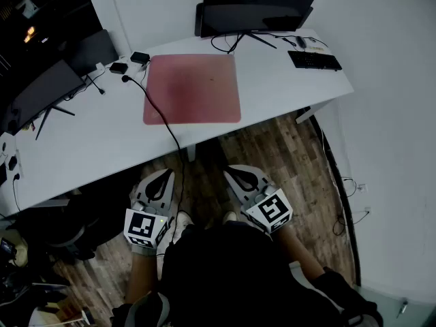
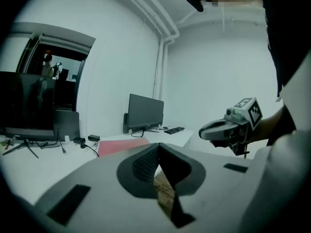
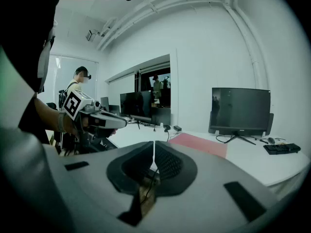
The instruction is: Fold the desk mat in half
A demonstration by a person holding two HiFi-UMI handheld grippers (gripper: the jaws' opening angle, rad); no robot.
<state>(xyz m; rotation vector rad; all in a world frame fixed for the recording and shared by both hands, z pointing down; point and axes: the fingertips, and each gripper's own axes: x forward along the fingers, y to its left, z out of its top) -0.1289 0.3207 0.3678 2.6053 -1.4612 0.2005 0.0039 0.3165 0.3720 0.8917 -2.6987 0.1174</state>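
Left gripper (image 1: 163,176), right gripper (image 1: 235,172) — both closed, empty — are hovering short of the desk (image 1: 102,142), apparently waiting to approach the flat, unfolded desk mat (image 1: 193,88)

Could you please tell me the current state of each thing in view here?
Desk mat: flat and unfolded on the desk.
Monitor: screen dark.
Cable: lying across the mat's near left corner.
Left gripper: shut, empty, held short of the desk.
Right gripper: shut, empty, held short of the desk.
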